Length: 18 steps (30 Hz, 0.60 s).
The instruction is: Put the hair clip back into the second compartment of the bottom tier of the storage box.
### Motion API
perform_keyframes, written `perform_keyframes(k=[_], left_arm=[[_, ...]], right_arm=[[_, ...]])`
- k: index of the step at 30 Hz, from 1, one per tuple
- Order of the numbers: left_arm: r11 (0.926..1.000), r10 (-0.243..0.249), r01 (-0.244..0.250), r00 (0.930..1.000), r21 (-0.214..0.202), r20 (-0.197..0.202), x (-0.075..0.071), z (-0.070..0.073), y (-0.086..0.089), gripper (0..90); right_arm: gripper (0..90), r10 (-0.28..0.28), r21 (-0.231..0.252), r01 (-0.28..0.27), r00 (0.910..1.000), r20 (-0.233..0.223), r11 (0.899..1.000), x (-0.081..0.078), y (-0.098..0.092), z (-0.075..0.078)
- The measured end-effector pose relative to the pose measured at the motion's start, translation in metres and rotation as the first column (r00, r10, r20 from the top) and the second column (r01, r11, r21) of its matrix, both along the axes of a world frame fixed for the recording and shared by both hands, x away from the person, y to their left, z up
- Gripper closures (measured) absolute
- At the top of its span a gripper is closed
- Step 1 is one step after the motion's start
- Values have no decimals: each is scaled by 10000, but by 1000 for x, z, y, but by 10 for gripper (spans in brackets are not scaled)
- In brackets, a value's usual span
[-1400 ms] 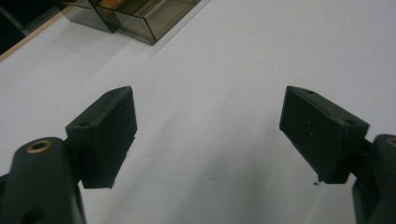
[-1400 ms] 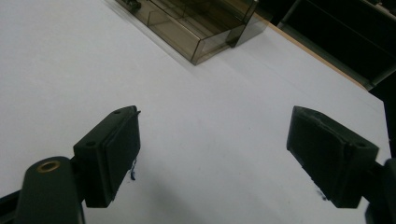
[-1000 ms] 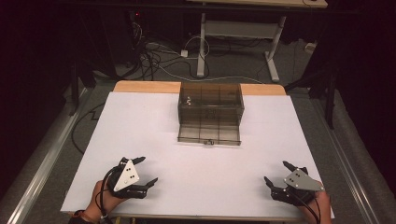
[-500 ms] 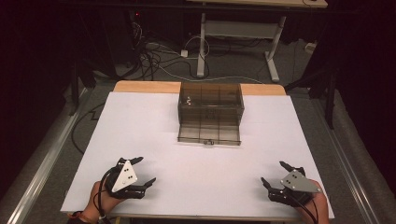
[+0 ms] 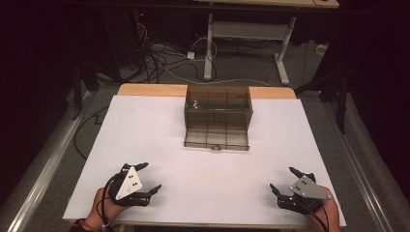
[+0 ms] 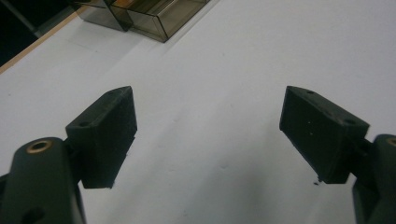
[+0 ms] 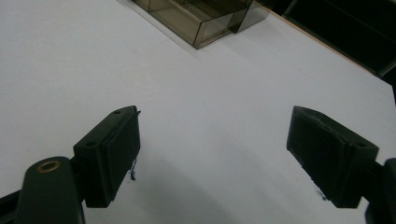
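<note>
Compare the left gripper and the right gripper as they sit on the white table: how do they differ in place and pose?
The left gripper is at the table's near left corner, the right gripper at its near right. The left gripper's grey plate is tipped up on edge, while the right gripper's lies flatter. The left one points up and to the right, the right one up and to the left. Both are open, hold nothing, and are far from the smoky plastic box.

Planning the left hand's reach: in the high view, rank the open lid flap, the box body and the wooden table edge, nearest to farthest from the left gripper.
From the left gripper:
1. Lid flap, lying flat in front of the box.
2. Box body, behind the flap.
3. Wooden table edge, along the far side.
</note>
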<state>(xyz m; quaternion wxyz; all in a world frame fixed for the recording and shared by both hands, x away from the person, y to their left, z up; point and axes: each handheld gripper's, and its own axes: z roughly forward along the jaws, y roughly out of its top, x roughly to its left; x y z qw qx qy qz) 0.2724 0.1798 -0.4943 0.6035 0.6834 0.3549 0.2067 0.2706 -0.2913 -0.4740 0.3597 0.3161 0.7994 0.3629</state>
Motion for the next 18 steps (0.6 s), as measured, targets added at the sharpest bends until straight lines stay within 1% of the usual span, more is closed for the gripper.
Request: perform_keyframes(k=[3, 5, 8, 12, 15, 18], left_arm=[[10000, 15, -15, 10000, 16, -3, 0, 0, 1, 178], [10000, 35, -35, 10000, 7, -6, 1, 0, 1, 178], [10000, 75, -75, 10000, 2, -35, 2, -1, 2, 178], [9999, 153, -153, 9999, 18, -10, 3, 0, 3, 178], [9998, 202, -202, 9998, -23, 22, 5, 1, 3, 178], [9998, 186, -185, 9998, -120, 55, 5, 2, 1, 177]], right_arm=[[173, -4, 10, 4, 10000, 48, 10000, 0, 0, 1], [173, 41, -72, -41, 10000, 76, 10000, 0, 1, 1], [173, 36, 2, -36, 10000, 44, 10000, 0, 1, 1], [173, 109, -84, -108, 9999, 37, 9999, 0, 0, 2], [173, 83, 154, -83, 10000, 17, 9998, 0, -3, 3], [173, 85, 65, -84, 10000, -28, 9999, 0, -3, 1]])
